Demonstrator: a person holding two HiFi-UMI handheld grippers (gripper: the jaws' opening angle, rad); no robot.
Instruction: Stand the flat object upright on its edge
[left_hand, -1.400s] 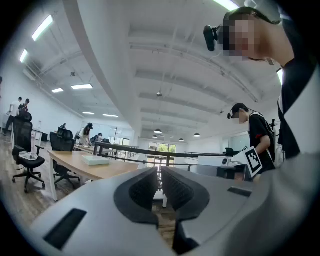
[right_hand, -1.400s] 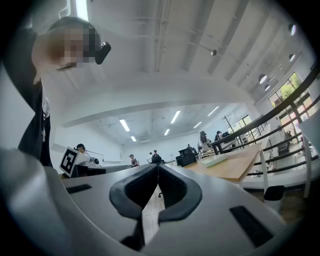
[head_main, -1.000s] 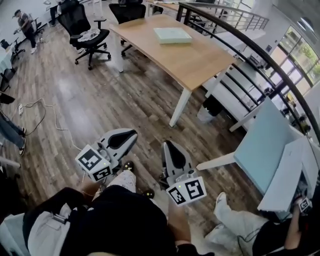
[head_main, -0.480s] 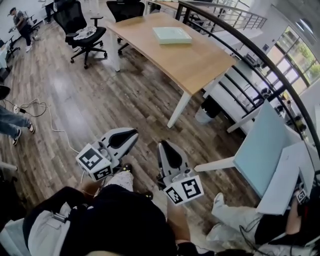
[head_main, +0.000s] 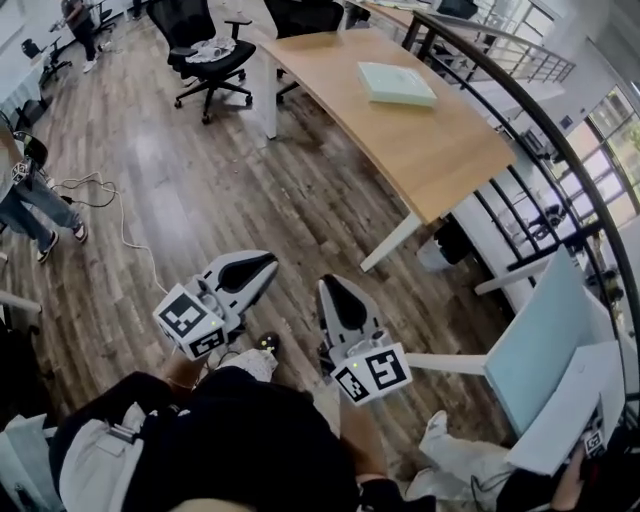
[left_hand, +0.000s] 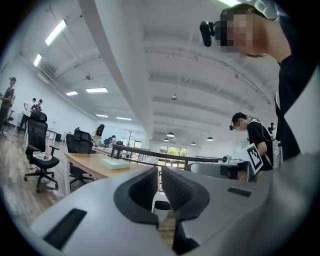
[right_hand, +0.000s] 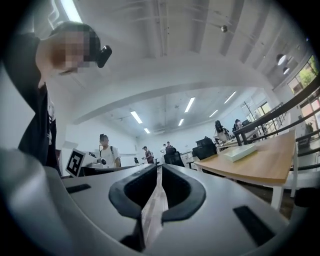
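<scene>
Wood-plank office floor lies beneath the left gripper (head_main: 266, 263) and the right gripper (head_main: 328, 286), held level side by side, each with its jaws together on nothing. Well beyond them the pale green flat box (head_main: 397, 83) lies on its broad face on the wooden table (head_main: 450, 160), near the long edge by the railing. The task looks to be at the approach, the box untouched; next the grippers must reach the table, part their jaws and tip the box up by an edge.
</scene>
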